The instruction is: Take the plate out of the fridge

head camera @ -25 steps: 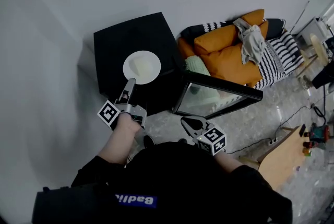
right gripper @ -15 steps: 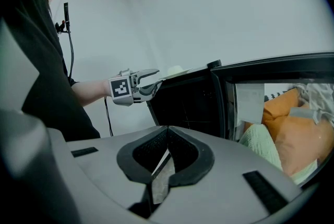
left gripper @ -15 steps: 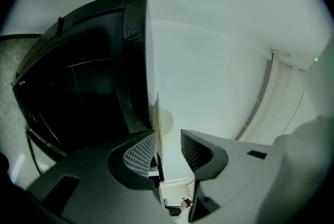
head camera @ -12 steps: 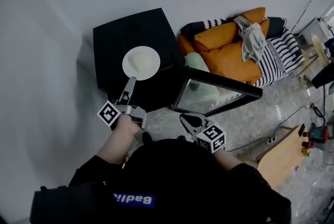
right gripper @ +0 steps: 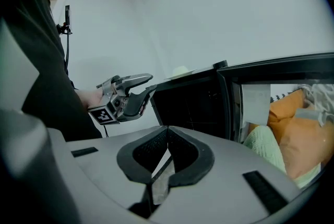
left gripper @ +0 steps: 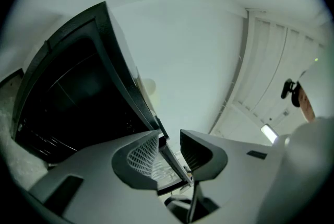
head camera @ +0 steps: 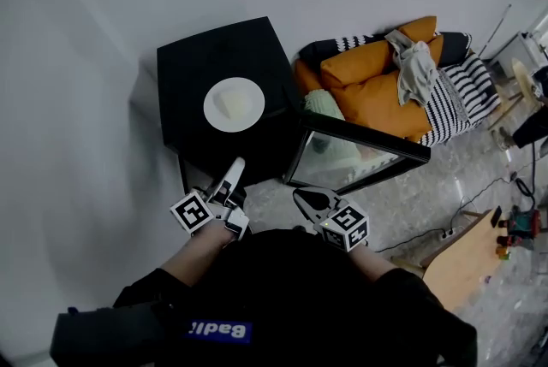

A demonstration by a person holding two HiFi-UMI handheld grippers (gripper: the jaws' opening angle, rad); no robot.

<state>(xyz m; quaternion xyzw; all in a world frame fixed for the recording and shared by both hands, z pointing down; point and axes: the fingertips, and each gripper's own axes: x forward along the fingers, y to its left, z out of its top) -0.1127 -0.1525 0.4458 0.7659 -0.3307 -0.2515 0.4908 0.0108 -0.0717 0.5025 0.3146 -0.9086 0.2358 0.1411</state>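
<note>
Head view: white plate (head camera: 234, 104) lying on top of the black fridge (head camera: 199, 66), not inside. Left gripper (head camera: 235, 167) just opened, jaws apart, nothing between; right gripper (head camera: 301, 197) closed, empty. Plate probably stiff, smooth, breakable; best taken by the rim.

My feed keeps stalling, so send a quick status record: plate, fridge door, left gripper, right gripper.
plate: out, lying on top of the black fridge
fridge door: open
left gripper: jaws have just been opening, now apart, nothing between them, clear of the plate
right gripper: jaws together, empty
</note>
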